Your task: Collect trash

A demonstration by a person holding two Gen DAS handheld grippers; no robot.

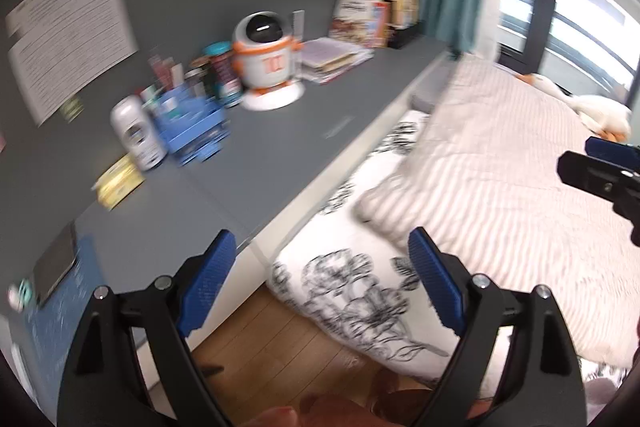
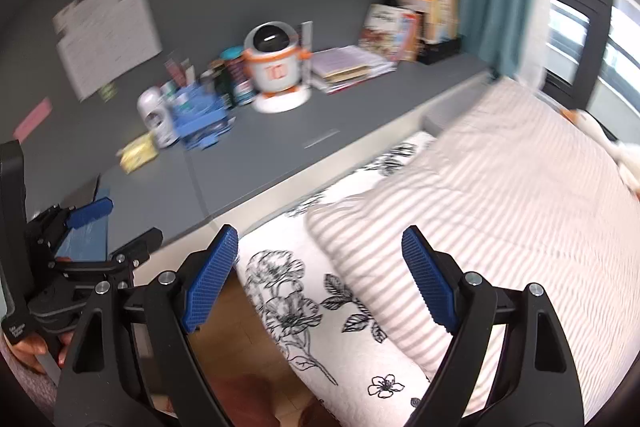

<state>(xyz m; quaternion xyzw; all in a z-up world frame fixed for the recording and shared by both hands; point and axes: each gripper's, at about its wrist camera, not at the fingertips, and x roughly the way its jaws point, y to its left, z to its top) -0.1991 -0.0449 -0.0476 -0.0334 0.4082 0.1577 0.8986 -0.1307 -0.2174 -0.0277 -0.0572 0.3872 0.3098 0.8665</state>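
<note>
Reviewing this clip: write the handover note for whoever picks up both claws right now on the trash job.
Left claw: open, nothing between its pads, over the bed's edge.
Right claw: open, also empty, over the striped blanket.
Job's things: no obvious trash in reach. The yellow packet lying flat at the near end of the grey desk, beside the white canister, may be a candidate; the blur makes that uncertain. No bin in either view.
Done: nothing visible as collected.
Left: find the trash and a bin, then start picking.

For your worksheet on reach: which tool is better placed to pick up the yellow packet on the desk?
Probably the left tool: it hangs open over the desk edge, nearer the yellow packet; the right tool sits over the bed.
</note>
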